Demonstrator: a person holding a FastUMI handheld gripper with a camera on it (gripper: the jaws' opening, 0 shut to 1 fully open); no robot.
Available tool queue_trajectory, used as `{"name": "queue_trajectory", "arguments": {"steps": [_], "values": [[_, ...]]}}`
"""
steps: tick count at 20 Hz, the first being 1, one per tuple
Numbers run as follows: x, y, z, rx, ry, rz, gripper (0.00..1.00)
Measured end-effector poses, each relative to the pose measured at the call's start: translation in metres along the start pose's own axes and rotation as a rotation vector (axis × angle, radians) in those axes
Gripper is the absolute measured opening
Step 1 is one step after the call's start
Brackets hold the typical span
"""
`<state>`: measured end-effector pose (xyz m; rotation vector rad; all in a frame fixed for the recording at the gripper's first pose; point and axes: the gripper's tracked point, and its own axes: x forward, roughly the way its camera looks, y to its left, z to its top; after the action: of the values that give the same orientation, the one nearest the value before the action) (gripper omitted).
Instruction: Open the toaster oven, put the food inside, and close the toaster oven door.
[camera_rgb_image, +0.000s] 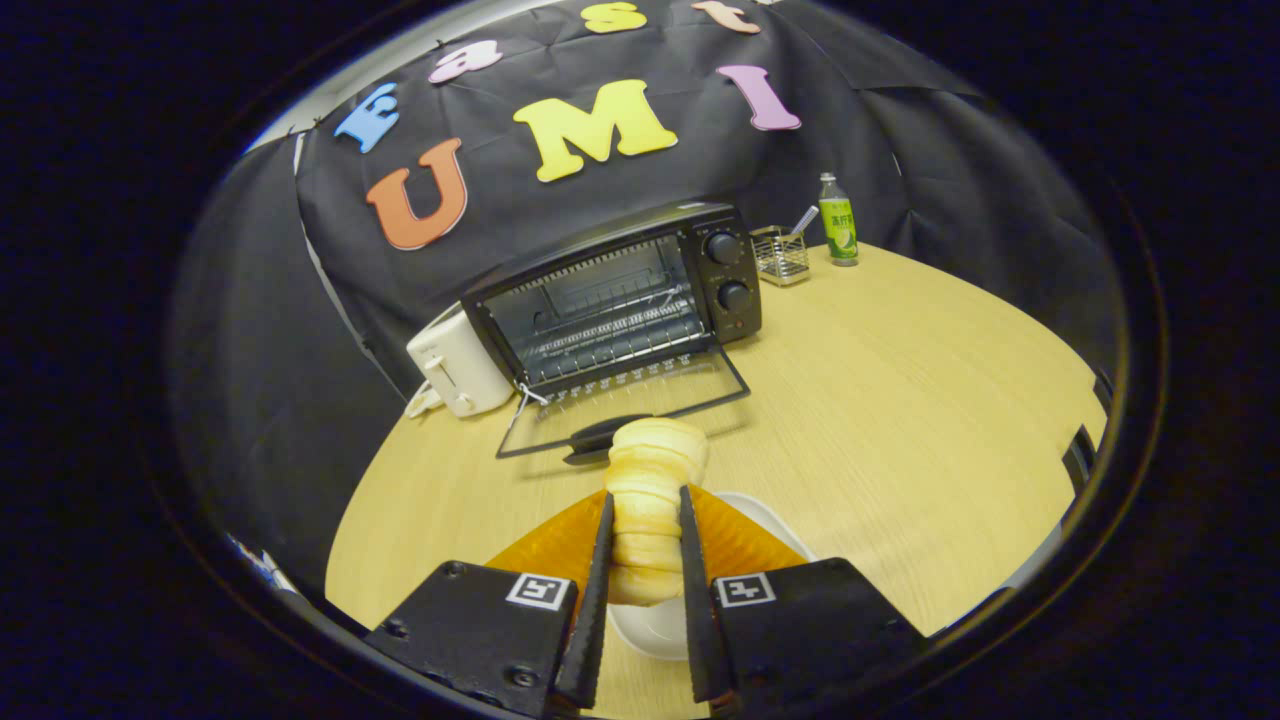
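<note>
Door done: toaster oven (615, 300) at 12 o'clock stands open on the surface (900, 400). Tool (645, 520) pinches the food (650, 500), lifted above the plate (770, 520). Insert and close remain.

The green bottle (838, 231) carries a label, its print too small to read.

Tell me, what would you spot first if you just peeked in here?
First, the pale bread squeezed between the gripper fingers, above a white plate. Just beyond it on the table sits a black toaster oven with its glass door folded down flat, ready for the bread.
</note>
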<state>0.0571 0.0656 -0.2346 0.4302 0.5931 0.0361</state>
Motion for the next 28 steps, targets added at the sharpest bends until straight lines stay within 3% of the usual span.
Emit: {"name": "queue_trajectory", "arguments": {"steps": [4,8,16,23,25,28], "values": [[0.023,0.024,0.058,0.009,-0.077,0.038,0.40],[0.076,0.043,0.101,0.041,-0.139,0.066,0.40],[0.200,0.027,0.114,0.186,-0.103,-0.023,0.40],[0.233,0.023,0.122,0.239,-0.125,-0.097,0.40],[0.240,0.027,0.125,0.229,-0.139,-0.096,0.42],[0.243,0.030,0.124,0.210,-0.145,-0.090,0.58]]}}
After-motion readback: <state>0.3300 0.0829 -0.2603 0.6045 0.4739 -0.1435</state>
